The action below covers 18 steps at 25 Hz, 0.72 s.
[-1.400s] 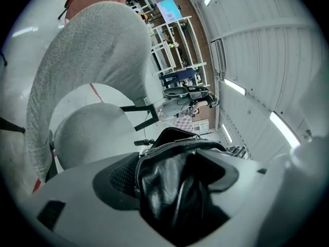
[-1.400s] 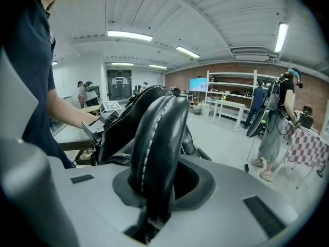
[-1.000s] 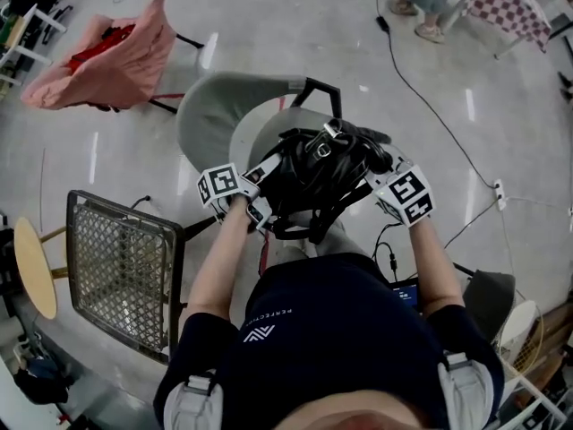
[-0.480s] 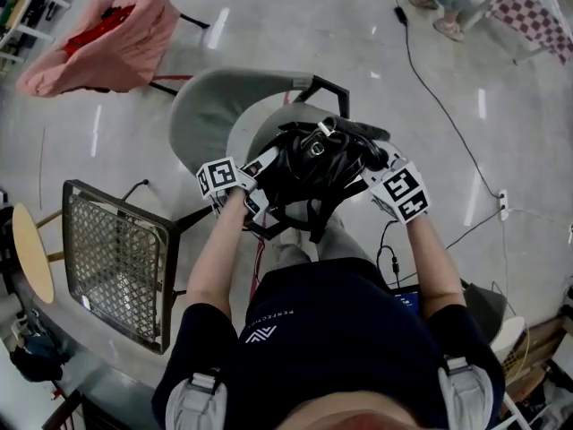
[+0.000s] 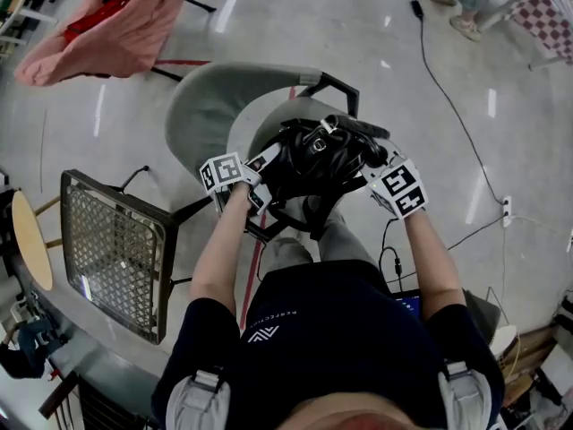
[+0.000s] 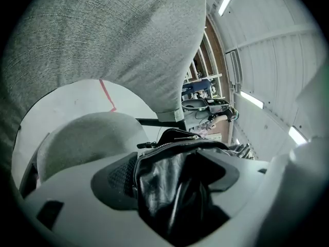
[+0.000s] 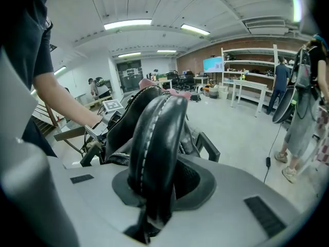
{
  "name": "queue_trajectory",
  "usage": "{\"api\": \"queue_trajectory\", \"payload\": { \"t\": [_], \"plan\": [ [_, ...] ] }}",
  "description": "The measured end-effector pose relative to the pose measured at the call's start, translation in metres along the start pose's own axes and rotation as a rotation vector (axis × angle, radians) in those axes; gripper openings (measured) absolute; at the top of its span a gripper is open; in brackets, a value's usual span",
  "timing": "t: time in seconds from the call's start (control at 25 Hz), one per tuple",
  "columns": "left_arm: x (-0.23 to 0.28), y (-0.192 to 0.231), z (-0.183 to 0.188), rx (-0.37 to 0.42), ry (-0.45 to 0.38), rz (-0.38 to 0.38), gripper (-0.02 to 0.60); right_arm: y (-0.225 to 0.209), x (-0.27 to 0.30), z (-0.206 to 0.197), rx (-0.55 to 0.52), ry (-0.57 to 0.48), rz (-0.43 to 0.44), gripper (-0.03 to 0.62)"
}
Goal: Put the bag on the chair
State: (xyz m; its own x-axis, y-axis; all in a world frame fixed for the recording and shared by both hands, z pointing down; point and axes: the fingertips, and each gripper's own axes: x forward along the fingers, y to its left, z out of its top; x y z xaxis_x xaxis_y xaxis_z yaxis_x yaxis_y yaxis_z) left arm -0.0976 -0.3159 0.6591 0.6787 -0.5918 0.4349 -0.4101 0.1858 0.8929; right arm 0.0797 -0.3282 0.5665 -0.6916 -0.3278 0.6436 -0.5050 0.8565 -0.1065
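Bag (image 5: 318,155) between fingers (image 7: 247,189) of left gripper (image 6: 175,194) and right gripper (image 7: 154,189).

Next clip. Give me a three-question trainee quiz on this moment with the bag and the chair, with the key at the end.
1. True or false: the left gripper holds nothing.
2. What is clamped in the right gripper? A) a thick black strap of the bag; B) the chair's armrest; C) the pink cloth.
3. Fill in: the bag is held over the seat of the ___ chair.
Key: 1 false, it is shut on the bag's leather. 2 A. 3 grey.
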Motion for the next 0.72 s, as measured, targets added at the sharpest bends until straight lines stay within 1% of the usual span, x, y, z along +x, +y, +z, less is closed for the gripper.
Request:
{"api": "queue_trajectory", "payload": {
  "t": [0.2,0.36,0.48,0.56,0.72],
  "plan": [
    [0.001,0.015,0.006,-0.011,-0.035,0.033,0.351,-0.006,0.019,0.000,-0.002,-0.005,0.023,0.074],
    [0.002,0.024,0.010,-0.038,-0.054,0.051,0.351,-0.011,0.031,-0.002,0.013,0.003,0.051,0.074],
    [0.001,0.031,0.013,-0.050,-0.072,0.079,0.353,-0.014,0.040,-0.002,-0.003,0.015,0.067,0.074],
    [0.000,0.034,0.014,-0.044,-0.083,0.101,0.354,-0.013,0.043,-0.004,-0.011,0.018,0.077,0.073],
    [-0.002,0.039,0.019,-0.008,-0.103,0.151,0.365,-0.014,0.046,-0.008,-0.002,0.011,0.090,0.072]
  ]
}}
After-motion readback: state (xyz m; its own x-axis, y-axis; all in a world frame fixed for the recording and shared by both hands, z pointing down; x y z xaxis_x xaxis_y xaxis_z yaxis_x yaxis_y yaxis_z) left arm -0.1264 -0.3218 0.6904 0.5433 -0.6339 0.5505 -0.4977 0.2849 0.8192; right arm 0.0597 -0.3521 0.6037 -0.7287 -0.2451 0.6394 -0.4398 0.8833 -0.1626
